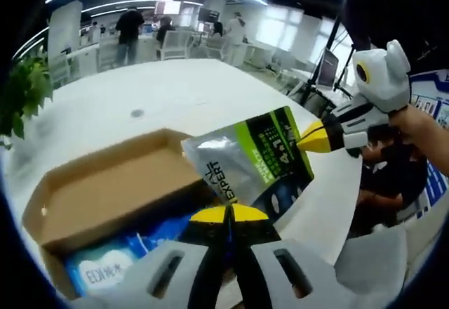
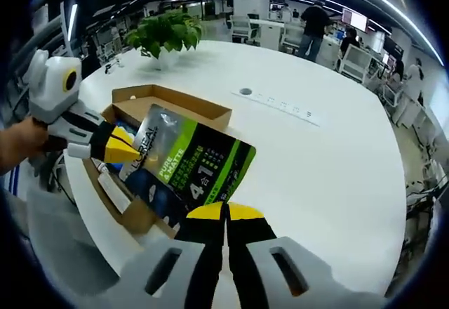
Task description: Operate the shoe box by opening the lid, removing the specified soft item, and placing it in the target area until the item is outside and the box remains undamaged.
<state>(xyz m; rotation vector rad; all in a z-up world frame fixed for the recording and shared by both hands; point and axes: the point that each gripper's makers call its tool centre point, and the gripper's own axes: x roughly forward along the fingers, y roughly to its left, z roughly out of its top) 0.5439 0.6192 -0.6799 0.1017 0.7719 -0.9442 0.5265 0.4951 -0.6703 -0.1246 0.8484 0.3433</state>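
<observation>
Above the open box (image 1: 105,196) on the white tabletop (image 1: 175,98), a green-and-silver pouch (image 1: 252,158) hangs clear of the cardboard. Left gripper (image 1: 229,214) jaws are closed on its lower edge; right gripper (image 1: 316,139) jaws are closed on its far edge. A blue-and-white packet (image 1: 105,270) remains inside the box.

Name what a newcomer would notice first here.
A silver and green pouch hangs above the open cardboard box, pinched at opposite ends by the left gripper and the right gripper. Below it, a blue and white packet lies inside the box on the white table.
</observation>
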